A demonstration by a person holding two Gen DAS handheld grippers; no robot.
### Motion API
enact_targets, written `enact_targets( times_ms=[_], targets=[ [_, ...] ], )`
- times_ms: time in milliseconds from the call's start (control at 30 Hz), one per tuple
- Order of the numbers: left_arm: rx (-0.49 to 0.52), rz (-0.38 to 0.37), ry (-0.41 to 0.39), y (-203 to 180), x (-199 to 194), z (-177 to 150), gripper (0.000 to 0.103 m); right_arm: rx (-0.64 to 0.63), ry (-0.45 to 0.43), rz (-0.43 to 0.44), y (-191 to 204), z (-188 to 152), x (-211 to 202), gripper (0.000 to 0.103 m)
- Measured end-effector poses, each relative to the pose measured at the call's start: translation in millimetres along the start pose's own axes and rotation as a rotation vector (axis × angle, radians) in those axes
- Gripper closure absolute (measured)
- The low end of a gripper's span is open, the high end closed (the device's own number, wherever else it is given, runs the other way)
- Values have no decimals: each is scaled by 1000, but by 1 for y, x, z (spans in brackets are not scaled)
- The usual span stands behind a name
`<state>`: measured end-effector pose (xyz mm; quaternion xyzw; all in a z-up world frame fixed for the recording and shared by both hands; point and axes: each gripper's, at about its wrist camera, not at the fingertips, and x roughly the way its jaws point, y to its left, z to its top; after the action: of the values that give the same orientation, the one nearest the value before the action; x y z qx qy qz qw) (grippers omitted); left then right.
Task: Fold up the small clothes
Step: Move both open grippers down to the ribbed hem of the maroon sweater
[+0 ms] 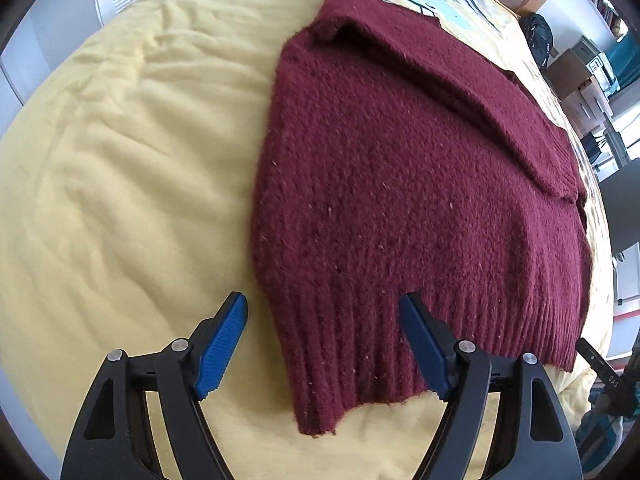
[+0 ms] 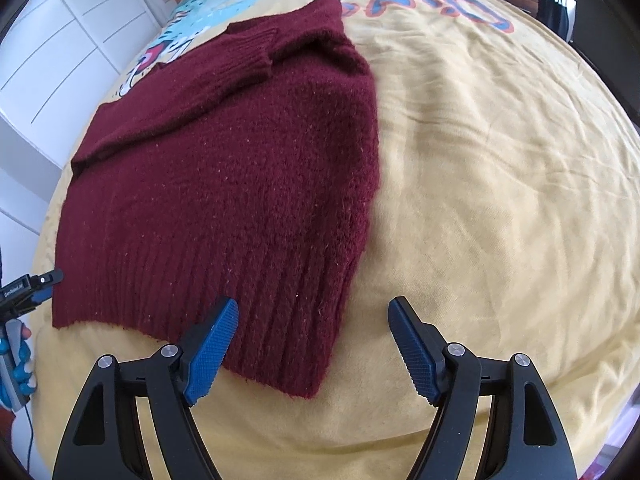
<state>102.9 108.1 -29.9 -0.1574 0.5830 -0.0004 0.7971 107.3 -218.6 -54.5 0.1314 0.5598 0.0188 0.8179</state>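
Count: we see one dark red knitted wool sweater [image 1: 400, 184], one yellow bedspread with a cartoon print [image 1: 132, 184], and two black grippers with blue ribbed pads.
Sweater, place: it lies flat on the yellow bedspread, partly folded, with one sleeve [image 1: 472, 92] laid across its upper body.
Sweater, direction: its ribbed hem [image 1: 360, 352] points toward us and the grippers; its top end lies far from us, near the cartoon print [image 2: 188, 28]. The long axis runs from hem to top, away from the cameras.
Left gripper [image 1: 322, 344]: we see its jaws spread wide and pinching nothing. One blue pad [image 1: 222, 350] is over bare bedspread beside the sweater's edge, the other over the ribbed hem, so the near left hem corner sits between them.
Right gripper [image 2: 312, 346]: its jaws are also spread wide and empty. One pad stands over the hem, the other over the bedspread, with the right hem corner between them.
Only in the left wrist view: brown cardboard boxes [image 1: 576, 80] and a dark bag [image 1: 540, 40] beyond the bed's far edge.
Only in the right wrist view: white drawer fronts [image 2: 76, 32], large orange-and-blue lettering [image 2: 432, 4] printed on the bedspread, the sleeve's ribbed cuff [image 2: 252, 52], and the left gripper seen from the side at the frame's edge, held in a blue-gloved hand [image 2: 16, 364].
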Motion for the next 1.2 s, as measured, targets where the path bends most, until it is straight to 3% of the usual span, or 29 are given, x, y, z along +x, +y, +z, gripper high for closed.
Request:
enact_targets(
  times_ms=[433, 733, 967, 1067, 1200],
  targets=[
    [-14, -70, 22, 6, 8, -8, 29, -2, 33, 69, -3, 2, 11, 24],
    [-81, -158, 12, 24, 8, -8, 30, -43, 57, 119, 10, 6, 20, 24],
    [-65, -198, 11, 29, 5, -13, 30, -38, 61, 134, 11, 10, 27, 25],
    [-66, -215, 12, 28, 4, -19, 31, -22, 61, 152, 8, 12, 30, 28],
    [-61, -236, 15, 29, 0, -23, 35, -7, 65, 165, 4, 15, 32, 39]
  ],
)
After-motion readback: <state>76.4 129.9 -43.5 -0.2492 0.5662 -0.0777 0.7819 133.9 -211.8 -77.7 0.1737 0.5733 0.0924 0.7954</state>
